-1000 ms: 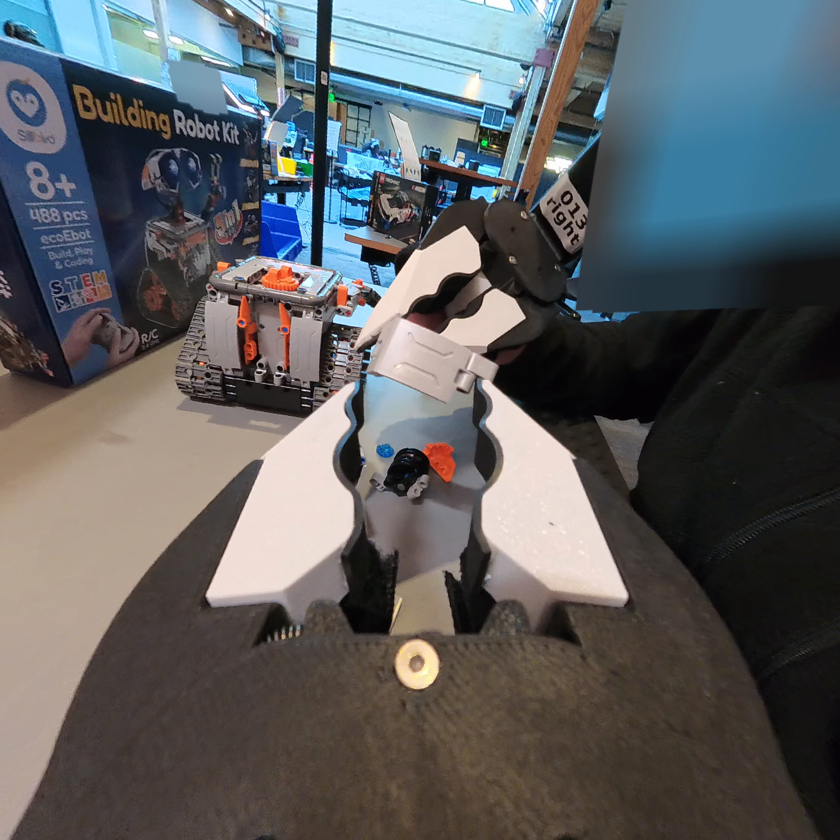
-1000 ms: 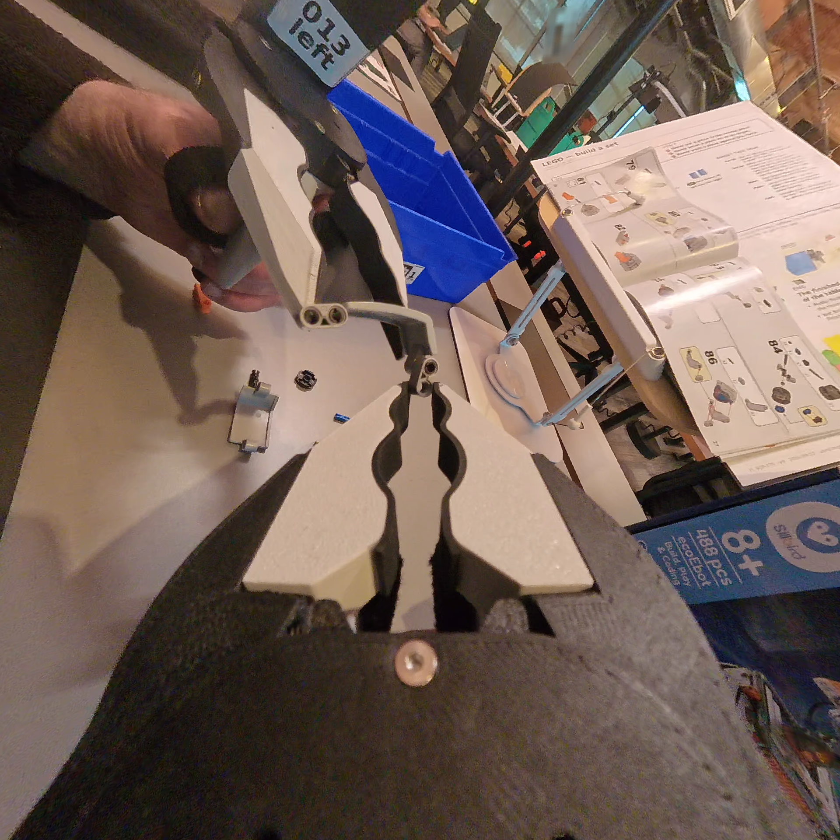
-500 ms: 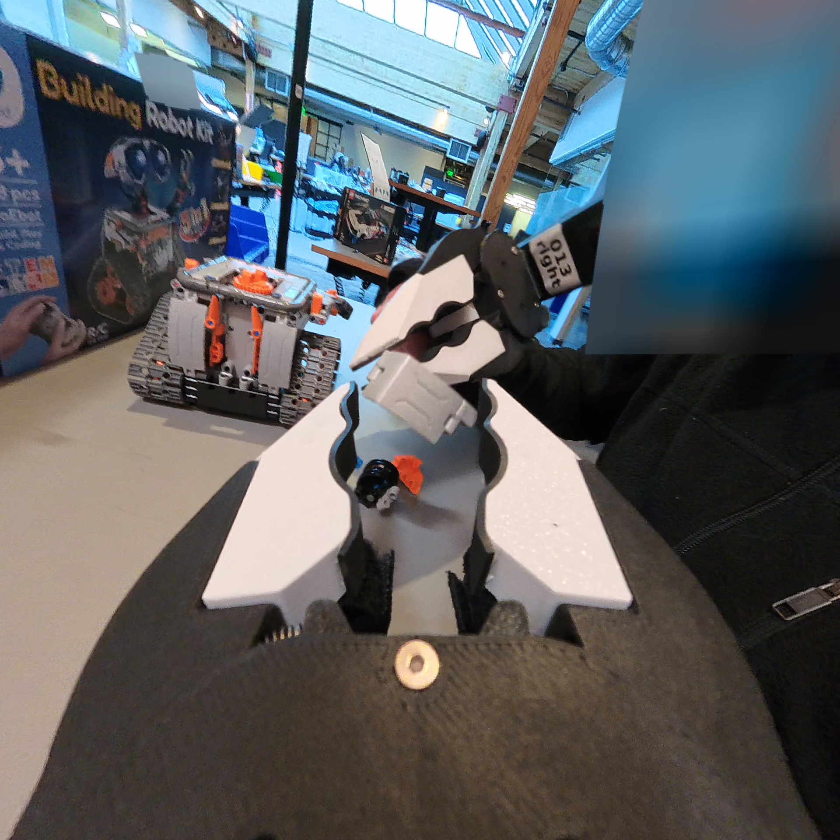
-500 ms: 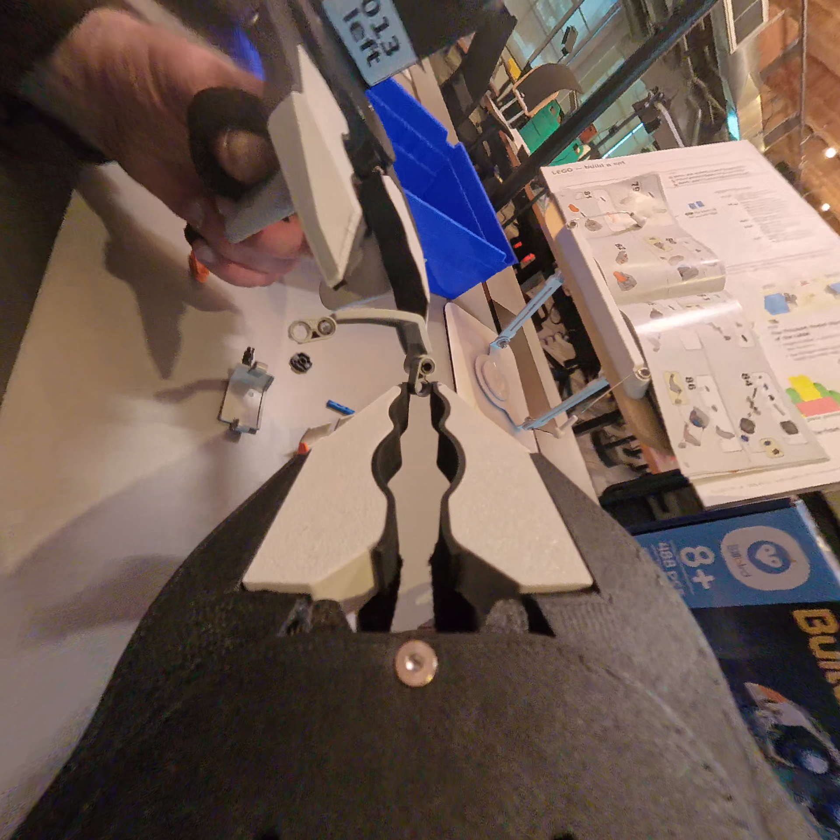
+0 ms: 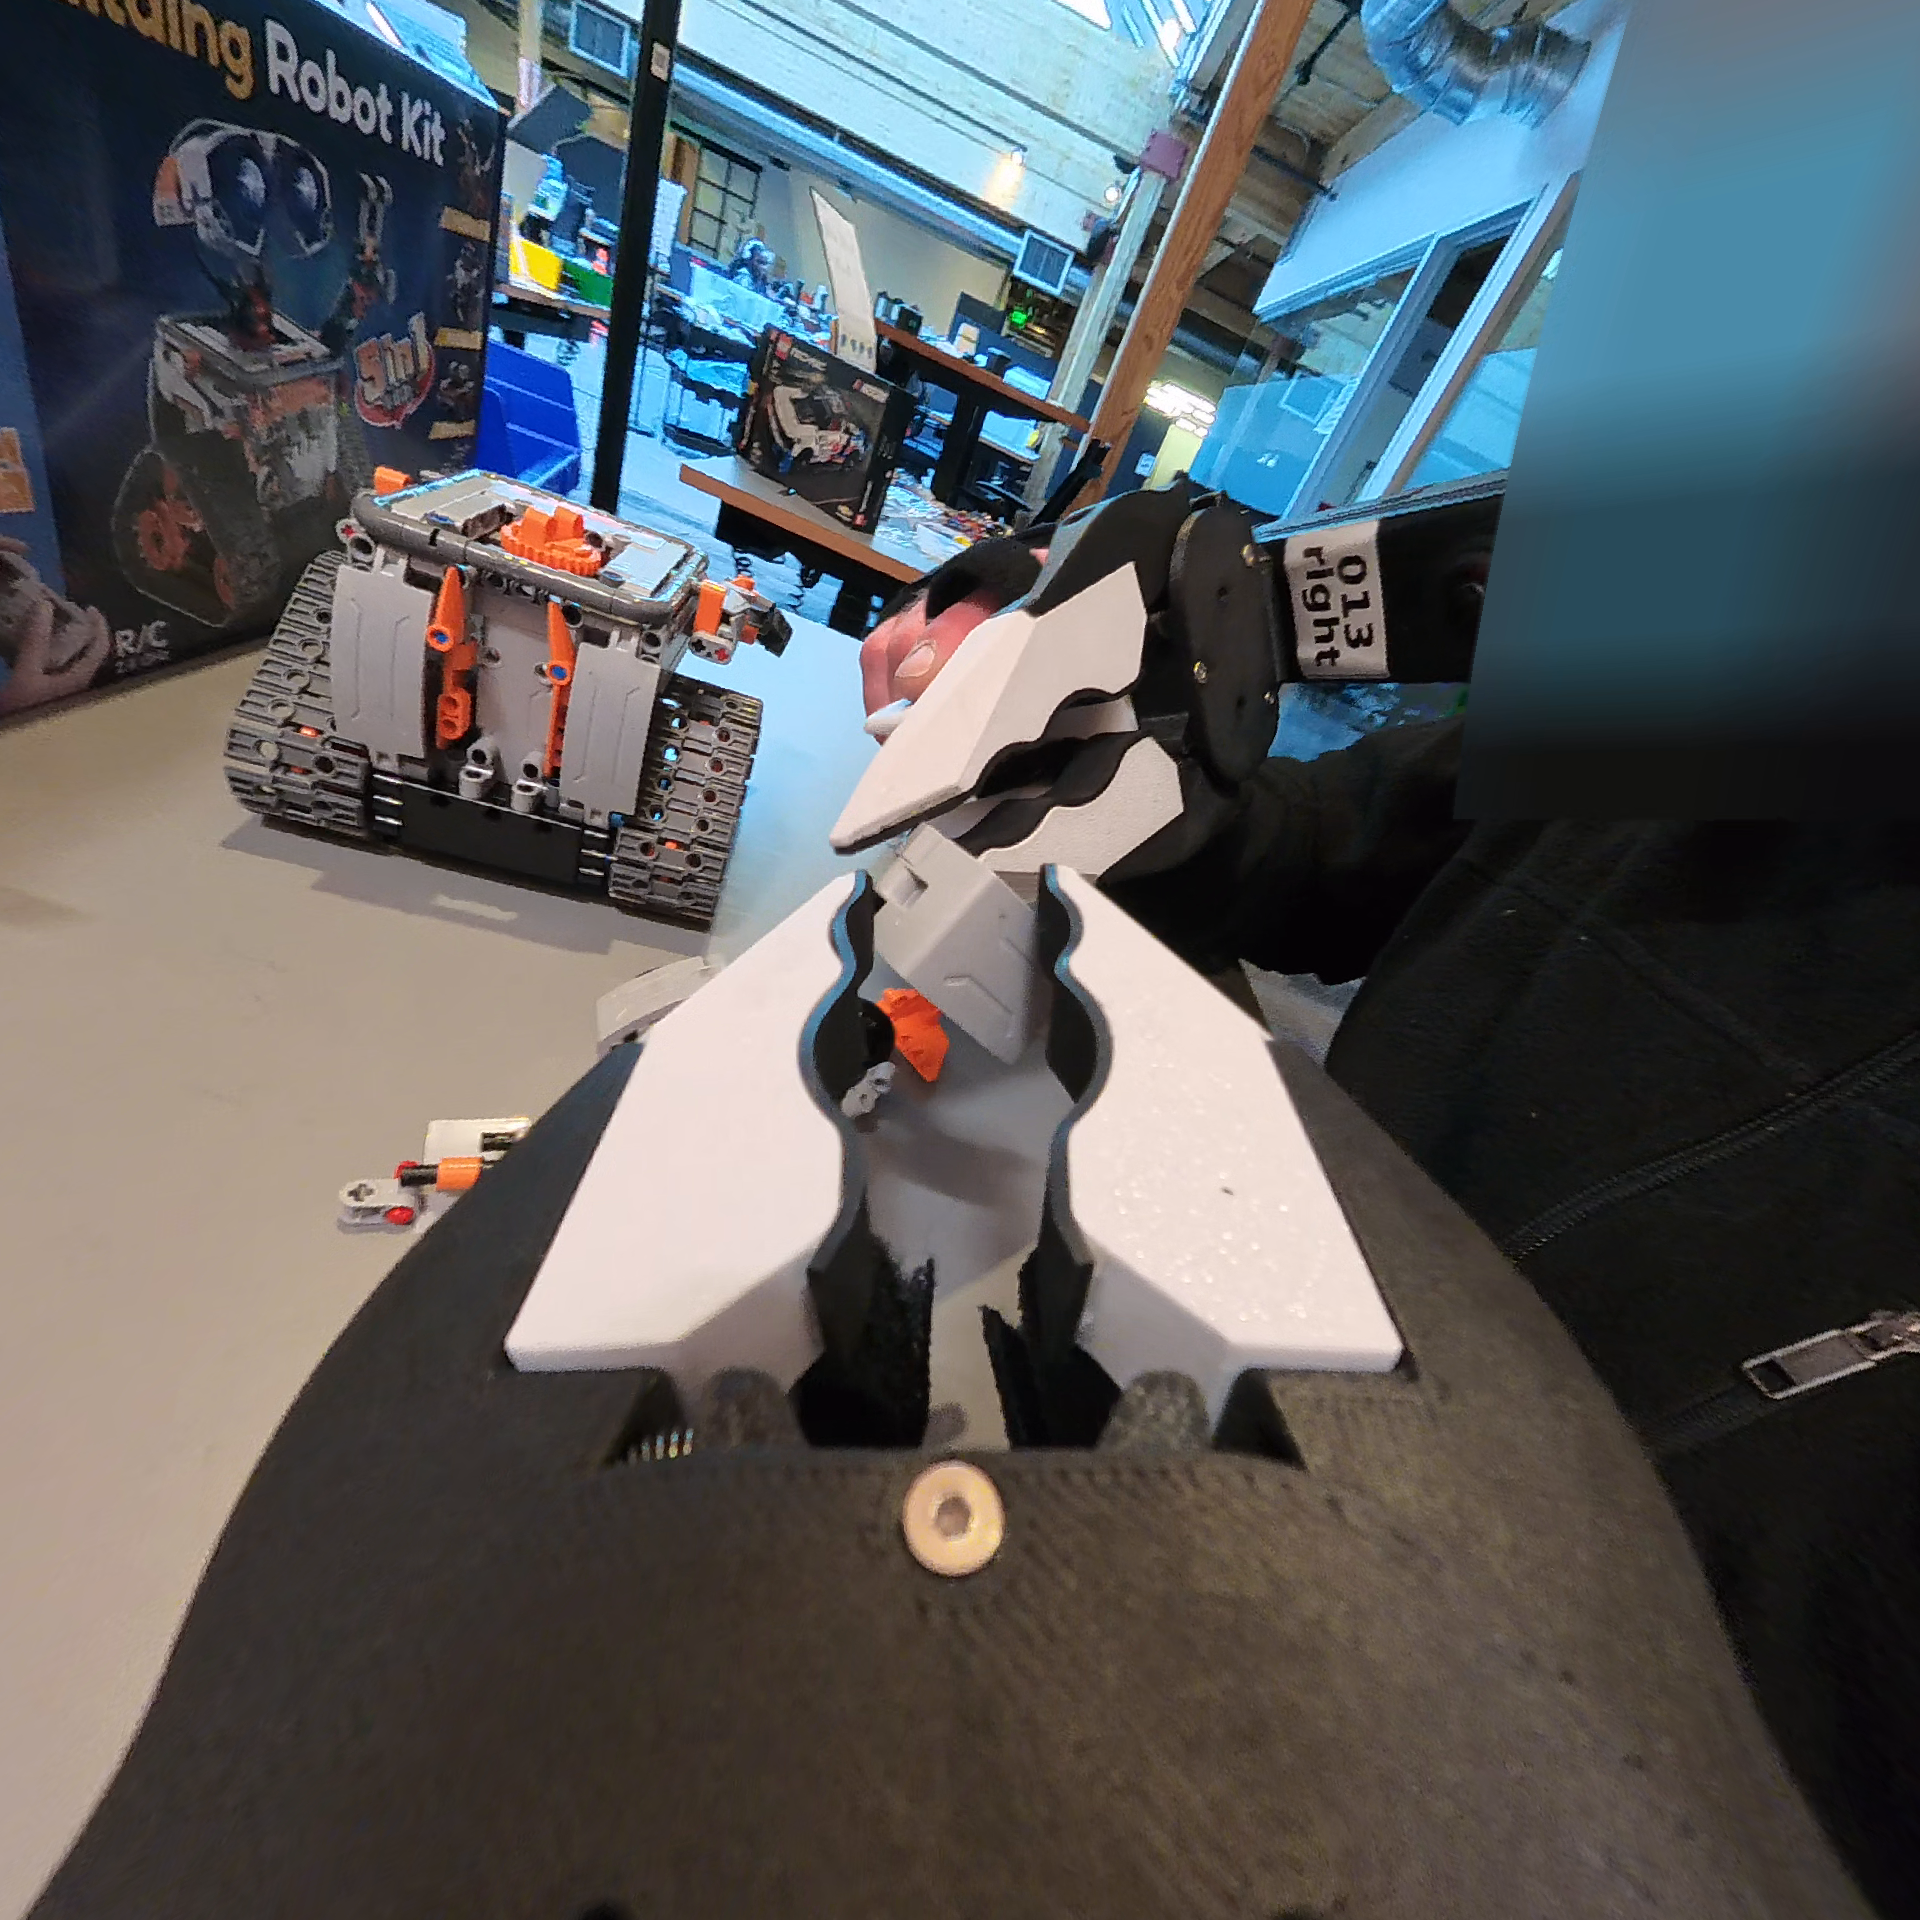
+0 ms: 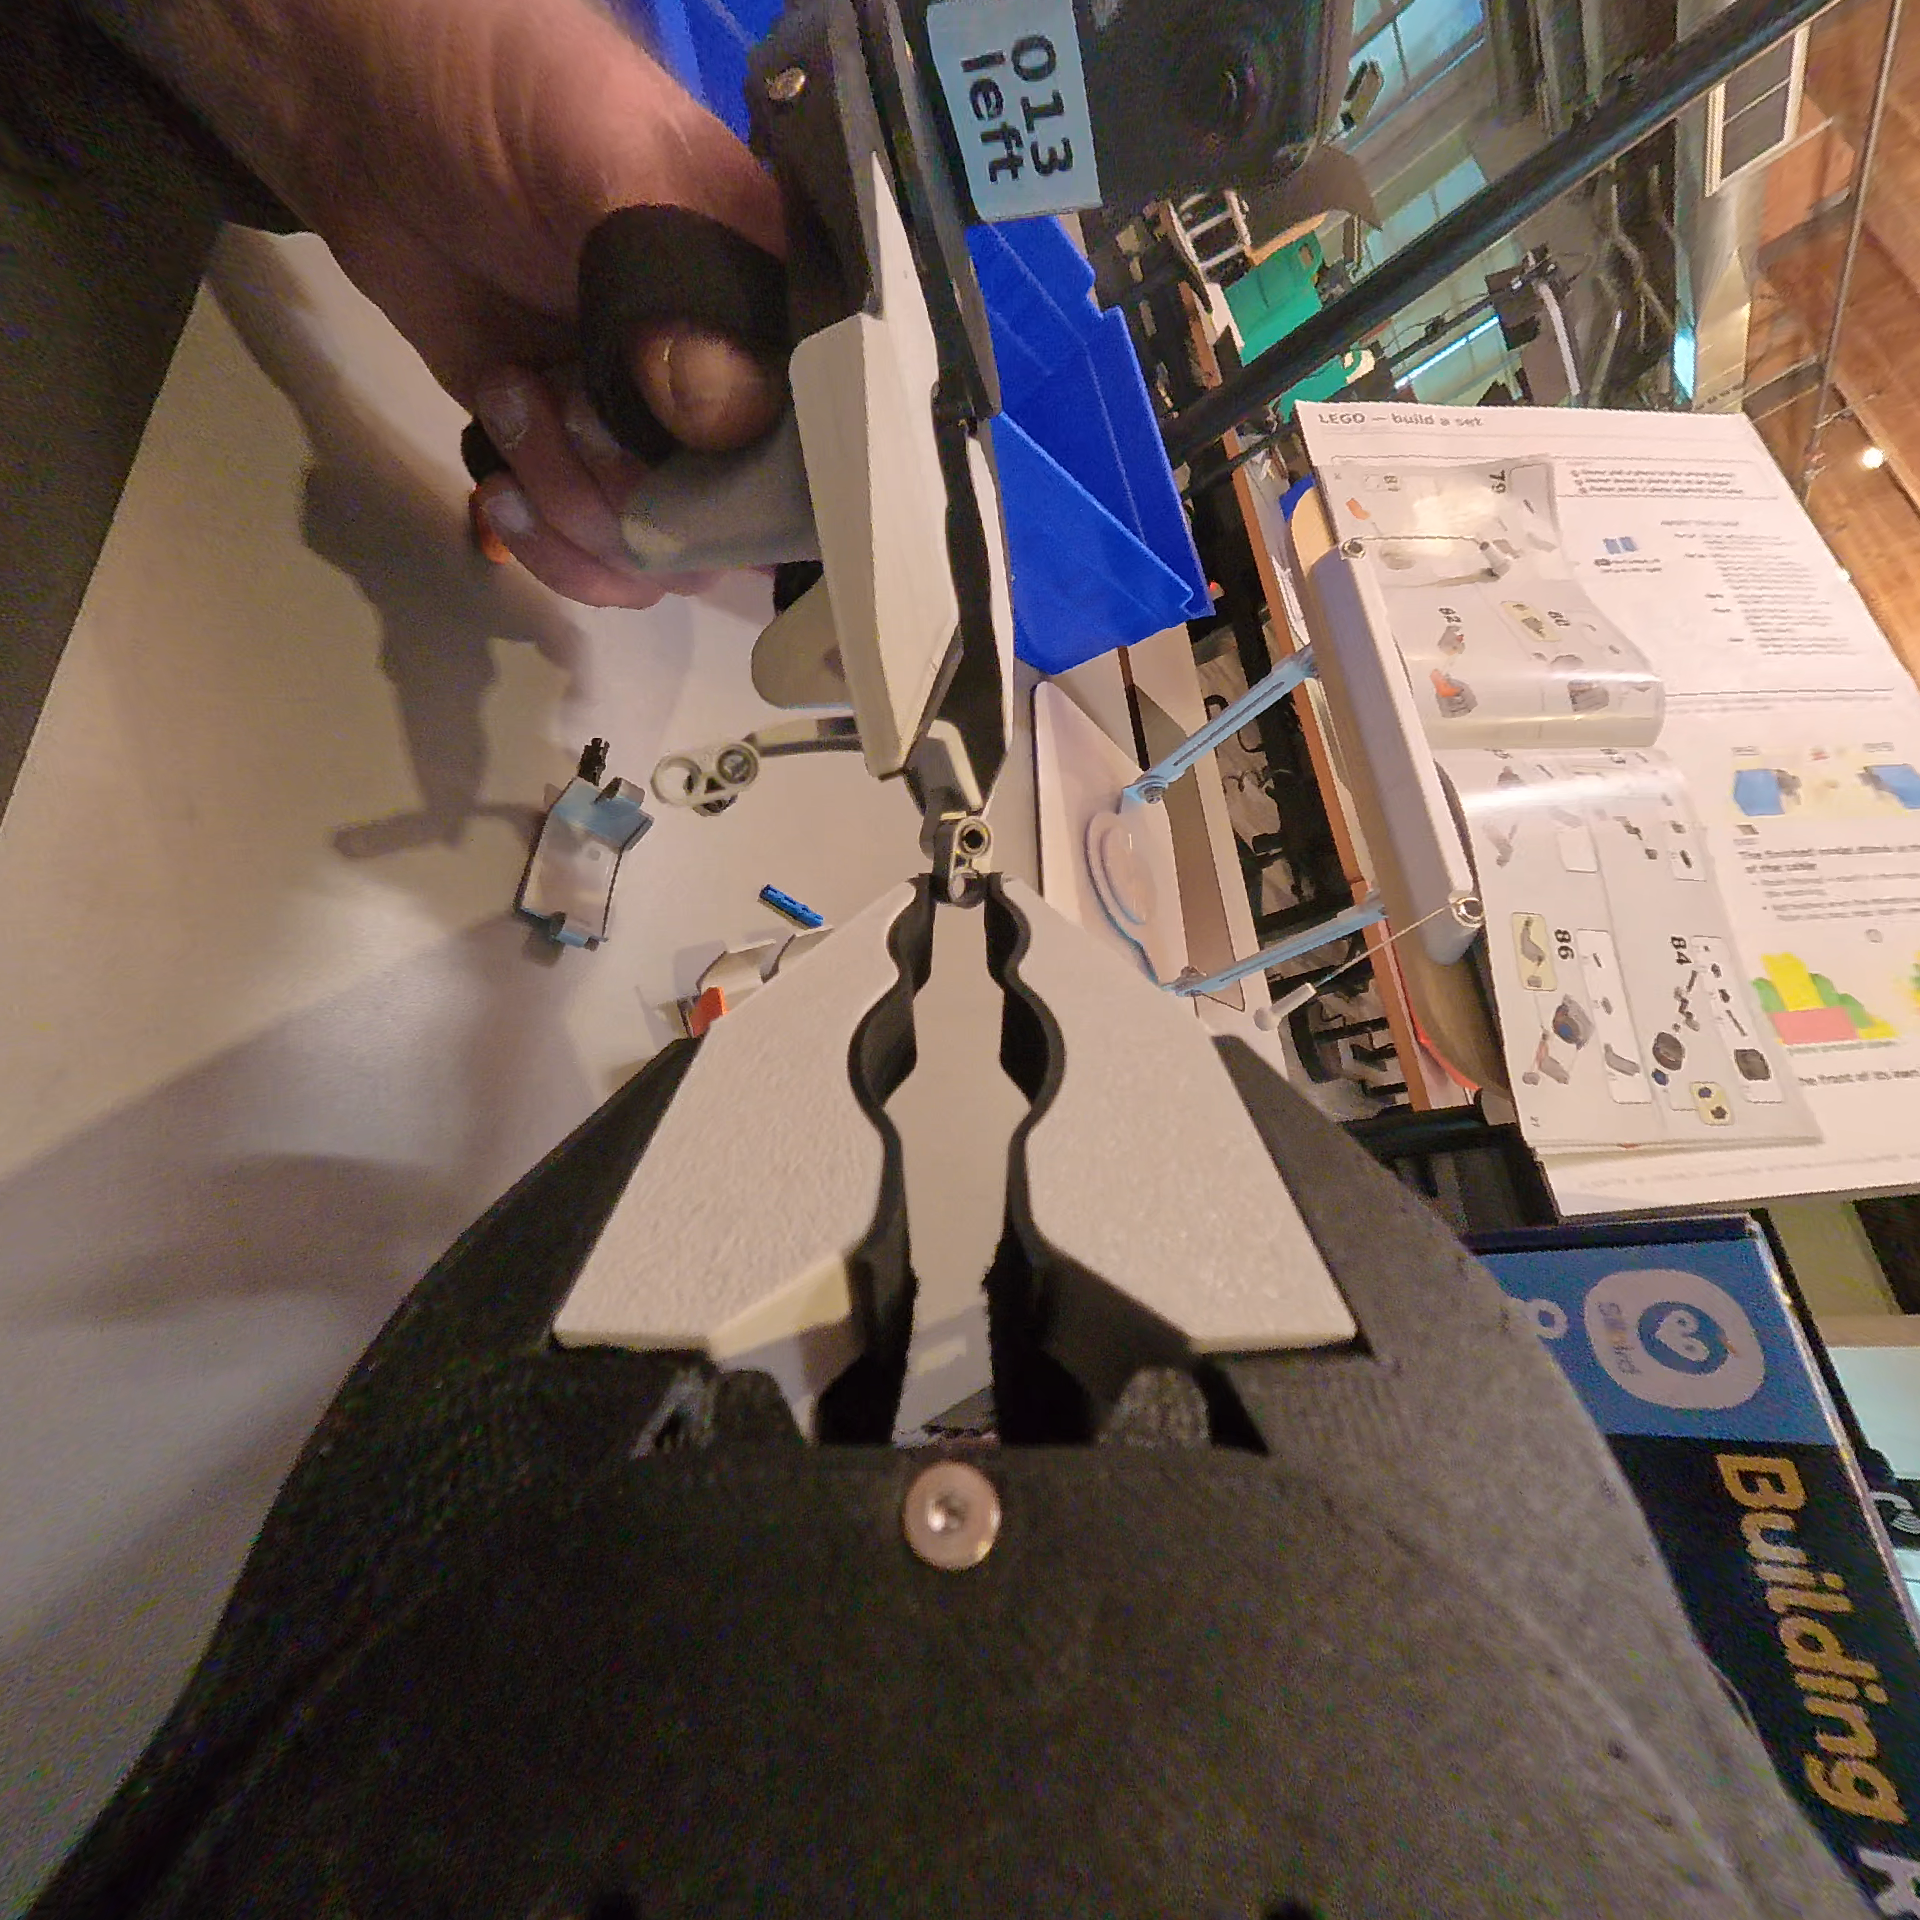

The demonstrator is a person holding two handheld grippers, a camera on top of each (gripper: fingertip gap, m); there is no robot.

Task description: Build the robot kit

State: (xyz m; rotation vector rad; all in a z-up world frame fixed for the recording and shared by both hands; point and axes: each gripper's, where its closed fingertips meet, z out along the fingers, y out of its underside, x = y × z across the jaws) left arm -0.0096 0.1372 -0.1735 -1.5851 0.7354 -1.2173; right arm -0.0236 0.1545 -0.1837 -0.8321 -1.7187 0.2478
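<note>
A grey curved panel piece (image 5: 966, 956) lies between the fingers of my left gripper (image 5: 951, 888), whose jaws are closed in on it. My right gripper (image 6: 958, 883) is shut on the small connector end of the same piece (image 6: 961, 842). In the right wrist view the left gripper (image 6: 914, 769) stands edge-on just beyond my tips, and the panel's arm (image 6: 800, 736) sticks out to its left. In the left wrist view the right gripper (image 5: 883, 831) reaches in from the upper right. Both hold the piece above the table (image 5: 208, 1039).
A tracked grey and orange robot model (image 5: 488, 707) stands before a kit box (image 5: 208, 312). Loose parts lie on the table: an orange piece (image 5: 909, 1039), small pins (image 5: 436, 1174), a grey clip (image 6: 582, 862), a blue pin (image 6: 790, 906). A blue bin (image 6: 1081, 468) and an instruction booklet (image 6: 1558, 779) stand behind. Less than 4 cm separates the two grippers' tips. The blue pin (image 6: 790, 906) lies around 12 cm away from my right fingertips.
The grey panel, earlier just beyond my left fingertips, now sits between them and the left jaws have narrowed. Both grippers have come closer together and turned; the right stays shut on the connector.
</note>
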